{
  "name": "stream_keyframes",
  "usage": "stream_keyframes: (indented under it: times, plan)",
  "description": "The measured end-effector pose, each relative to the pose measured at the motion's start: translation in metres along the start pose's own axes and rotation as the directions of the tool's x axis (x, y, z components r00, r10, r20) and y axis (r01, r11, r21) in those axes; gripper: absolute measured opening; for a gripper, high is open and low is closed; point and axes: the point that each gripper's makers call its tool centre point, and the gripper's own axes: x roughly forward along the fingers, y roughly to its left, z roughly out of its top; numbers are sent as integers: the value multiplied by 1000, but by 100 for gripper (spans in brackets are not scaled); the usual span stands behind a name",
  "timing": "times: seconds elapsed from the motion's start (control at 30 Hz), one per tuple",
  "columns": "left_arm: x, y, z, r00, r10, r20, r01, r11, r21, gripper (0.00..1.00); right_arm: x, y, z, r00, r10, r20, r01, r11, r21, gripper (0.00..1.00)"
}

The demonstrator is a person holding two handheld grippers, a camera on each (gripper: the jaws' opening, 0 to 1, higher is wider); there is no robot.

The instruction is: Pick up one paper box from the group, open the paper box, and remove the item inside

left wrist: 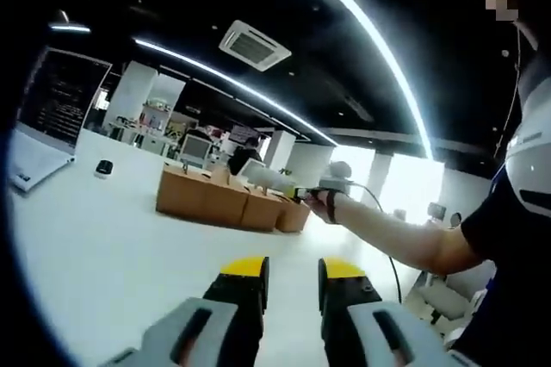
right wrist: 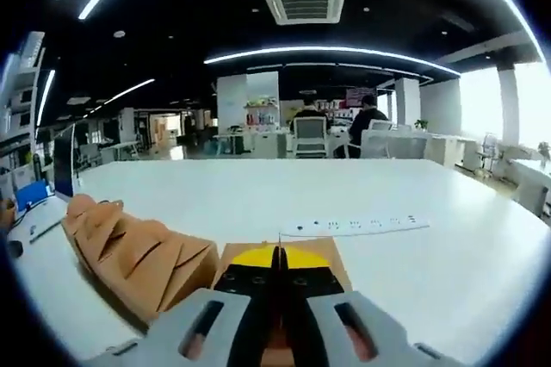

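So the paper boxes (left wrist: 231, 202) are all bunched in a row on the white surface (left wrist: 103, 246), brown cardboard, all shut as far as I can see, so no idea what's inside any of them. From my right tool's camera the same row (right wrist: 138, 251) leans off to the left, and there's one separate flat box (right wrist: 280, 257) lying right under the tips of my right tool (right wrist: 277, 265). That tool's jaws are pressed together with basically no gap, yellow tips right over the box's top face; whether they're pinching a flap or just touching it, I can't tell. My left tool (left wrist: 293, 276) is hanging over bare surface, well short of the boxes, jaws apart with a clear gap and nothing in them. In the left gripper view my right hand (left wrist: 325, 205) is holding the other tool out at the far end of the box row. Also around: a white power strip (right wrist: 357, 226) lying past the flat box, a laptop (left wrist: 47, 117) and a mouse (left wrist: 103, 166) off at the far left.
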Motion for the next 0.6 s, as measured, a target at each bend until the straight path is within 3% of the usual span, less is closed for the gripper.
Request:
stream_keyframes:
  times: [0.2, 0.37, 0.6]
  plan:
    - [-1, 2, -1, 1000, 20, 1, -20, 1000, 10, 25, -9, -3, 9, 999, 26, 33, -27, 999, 23, 2]
    - [6, -9, -6, 1000, -3, -22, 2, 1000, -19, 25, -40, -4, 23, 996, 32, 80, -34, 999, 19, 2]
    - [12, -17, -1, 1000, -14, -20, 15, 1000, 20, 25, -82, -8, 38, 988, 86, 131, -86, 996, -4, 2]
